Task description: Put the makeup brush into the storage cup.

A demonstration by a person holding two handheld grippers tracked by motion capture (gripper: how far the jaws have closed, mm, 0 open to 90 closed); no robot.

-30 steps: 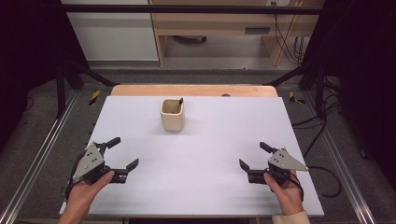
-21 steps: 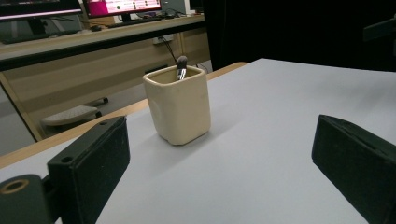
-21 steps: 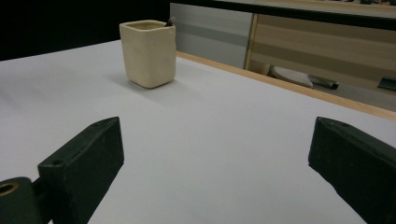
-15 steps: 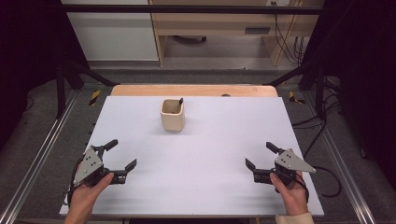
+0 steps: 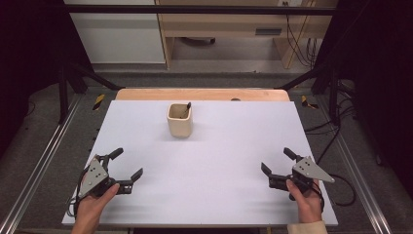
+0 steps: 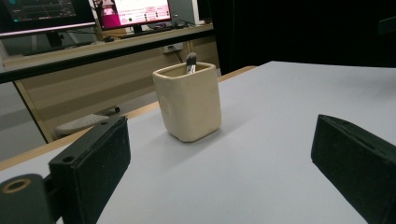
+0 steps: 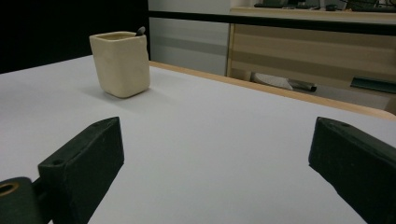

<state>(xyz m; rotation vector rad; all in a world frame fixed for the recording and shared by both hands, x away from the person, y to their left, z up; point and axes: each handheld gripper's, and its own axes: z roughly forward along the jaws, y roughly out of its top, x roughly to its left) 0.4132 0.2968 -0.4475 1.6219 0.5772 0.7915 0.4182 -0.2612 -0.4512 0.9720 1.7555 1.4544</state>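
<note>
A white table point(image 5: 234, 195) with a wooden far edge point(image 5: 202, 94) stands on grey floor point(image 5: 44, 161). Beyond it sits a light wooden desk point(image 5: 229, 19) beside a white cabinet point(image 5: 114, 36). Lit monitors point(image 6: 130, 11) stand on the desk, and black curtains point(image 5: 375, 73) darken both sides.

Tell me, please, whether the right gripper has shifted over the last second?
Yes. The right gripper has slid toward the table's right edge and slightly nearer the person, farther from the cream cup, which stayed put.

Bare table point(image 5: 219, 165) all round – lone cream cup point(image 5: 179, 120) stands far-centre
</note>
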